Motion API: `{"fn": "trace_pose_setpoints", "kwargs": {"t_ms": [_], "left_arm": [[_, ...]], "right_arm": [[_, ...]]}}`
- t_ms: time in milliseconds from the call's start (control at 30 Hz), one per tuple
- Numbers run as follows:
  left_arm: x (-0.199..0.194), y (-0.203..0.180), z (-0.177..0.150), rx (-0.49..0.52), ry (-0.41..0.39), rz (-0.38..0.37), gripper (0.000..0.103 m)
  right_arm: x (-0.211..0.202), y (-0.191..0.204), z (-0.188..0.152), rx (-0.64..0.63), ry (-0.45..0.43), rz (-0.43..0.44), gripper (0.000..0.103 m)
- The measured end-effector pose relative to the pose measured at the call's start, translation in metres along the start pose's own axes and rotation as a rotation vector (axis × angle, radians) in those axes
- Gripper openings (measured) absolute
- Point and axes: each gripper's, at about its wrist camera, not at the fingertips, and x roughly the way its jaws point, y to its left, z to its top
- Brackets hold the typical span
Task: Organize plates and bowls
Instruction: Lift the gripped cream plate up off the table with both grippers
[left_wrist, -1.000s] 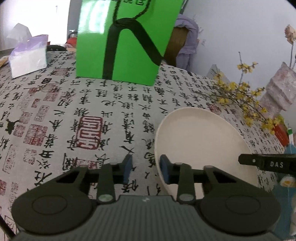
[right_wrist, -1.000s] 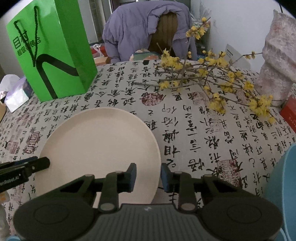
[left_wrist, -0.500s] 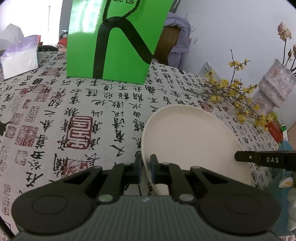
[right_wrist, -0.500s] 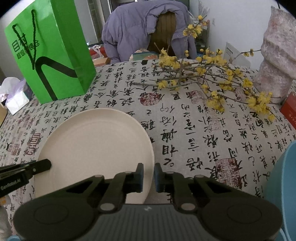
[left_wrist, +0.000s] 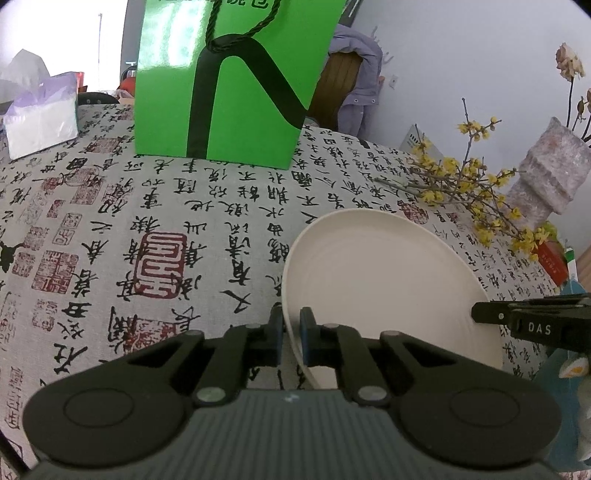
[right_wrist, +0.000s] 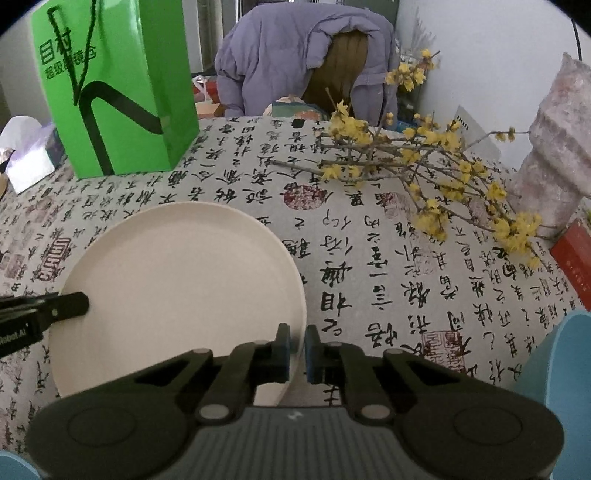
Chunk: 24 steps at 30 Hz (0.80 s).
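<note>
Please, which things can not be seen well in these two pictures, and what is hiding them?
- Near rim of the round cream plate: both wrist views, covered by the gripper bodies.
- Light blue object: right wrist view, cut off by the right edge; its shape is unclear.
- Pale pink stone-like vase: left wrist view, top cut off by the edge.
- Red box: right wrist view, cropped, print too small.

Bare patterned table (left_wrist: 155, 236) lay open between the cream plate (right_wrist: 177, 280) and the green bag (right_wrist: 118, 92) standing toward the far edge. Toward the far right corner, yellow-flowered branches (right_wrist: 424, 173) sprawled low over the cloth beside a pale stone vase (right_wrist: 554, 162), narrowing that way. A blue bowl (right_wrist: 561, 354) crowded the near right edge.
</note>
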Motion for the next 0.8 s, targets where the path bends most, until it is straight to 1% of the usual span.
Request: {"fn": "trace_pose_setpoints", "kwargs": {"t_ms": [233, 367, 600, 800], "left_arm": [[-0.001, 0.0, 0.0, -0.004, 0.001, 0.001, 0.01], [-0.001, -0.002, 0.0, -0.001, -0.002, 0.01, 0.01], [0.0, 0.0, 0.0, -0.011, -0.002, 0.018, 0.01], [-0.006, -0.002, 0.002, -0.011, -0.022, 0.023, 0.01]], "right_arm": [[0.004, -0.004, -0.001, 0.021, 0.016, 0.039, 0.012], [0.004, 0.001, -0.004, 0.003, -0.011, 0.018, 0.012], [-0.002, 0.003, -0.002, -0.016, -0.039, 0.017, 0.011], [-0.006, 0.003, -0.003, -0.017, -0.062, 0.022, 0.011]]}}
